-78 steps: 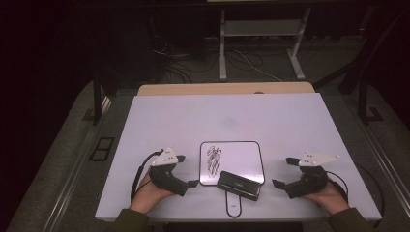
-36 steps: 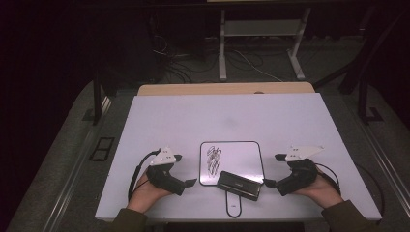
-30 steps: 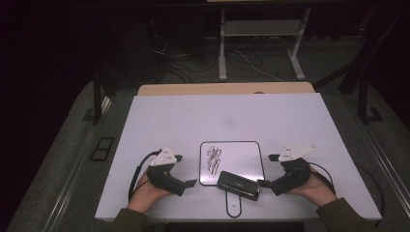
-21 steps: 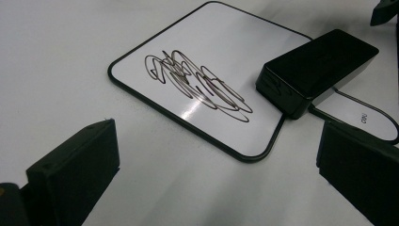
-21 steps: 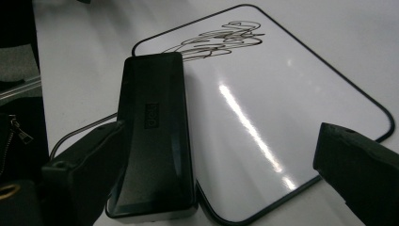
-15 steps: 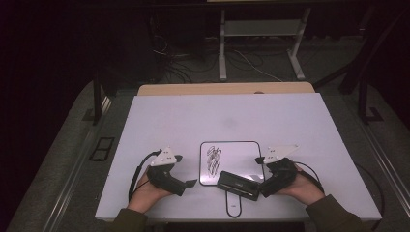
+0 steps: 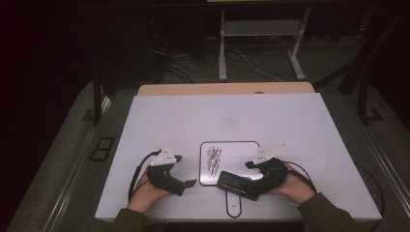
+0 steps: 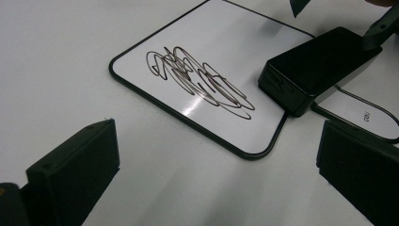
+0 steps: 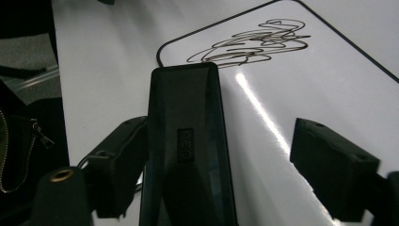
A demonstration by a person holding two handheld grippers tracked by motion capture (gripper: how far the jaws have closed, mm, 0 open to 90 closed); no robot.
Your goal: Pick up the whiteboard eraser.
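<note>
Where the high view looks down: small whiteboard (image 7: pixel 229 162) near the table's (image 7: pixel 193 116) front edge, black scribble (image 7: pixel 213 161) on it, black eraser block (image 7: pixel 237 183) at its near right corner. Right gripper (image 7: pixel 251 181) closest, jaws apart around the block's end; left gripper (image 7: pixel 186 182) just left of the board.

From the left gripper view: jaws wide, empty; glossy board, matte rectangular block beyond the scribble.

From the right gripper view: block's long axis straight ahead toward the scribble, one jaw touching, not yet clenched.
</note>
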